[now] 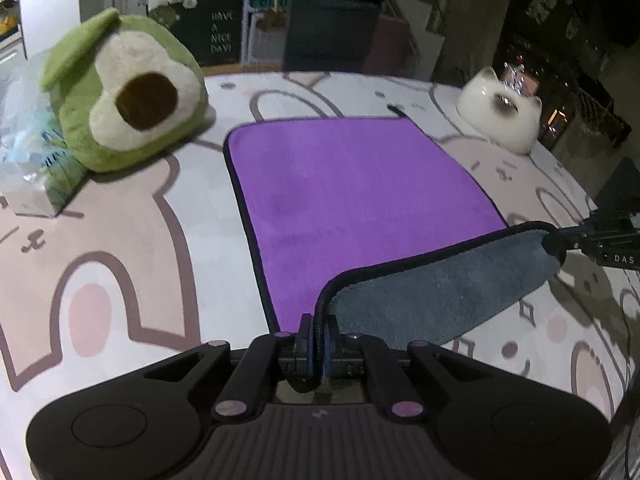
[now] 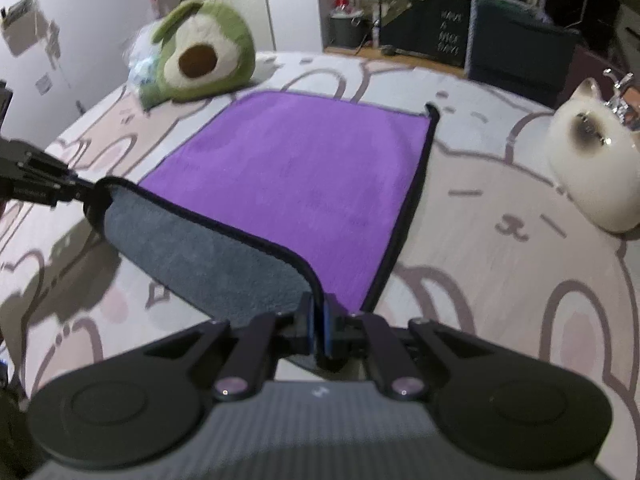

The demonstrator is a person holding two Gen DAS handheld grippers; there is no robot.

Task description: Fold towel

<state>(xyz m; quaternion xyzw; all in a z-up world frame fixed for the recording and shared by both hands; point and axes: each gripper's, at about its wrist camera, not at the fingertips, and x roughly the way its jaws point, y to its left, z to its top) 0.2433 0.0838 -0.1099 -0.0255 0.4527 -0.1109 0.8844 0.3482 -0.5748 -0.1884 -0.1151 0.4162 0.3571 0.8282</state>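
A towel (image 1: 352, 192), purple on top and grey underneath with a dark trim, lies on a patterned table; it also shows in the right wrist view (image 2: 304, 176). Its near edge is lifted and turned over, showing the grey side (image 1: 440, 288). My left gripper (image 1: 318, 340) is shut on the near left corner. My right gripper (image 2: 319, 324) is shut on the near right corner and also shows at the right of the left wrist view (image 1: 560, 242). The left gripper shows at the left of the right wrist view (image 2: 86, 194).
A green avocado plush (image 1: 124, 96) sits at the far left beside a clear plastic bag (image 1: 28, 140). A white cat figure (image 1: 500, 116) stands at the far right. The tablecloth (image 1: 120, 240) has a pink cartoon pattern. Furniture stands beyond the table.
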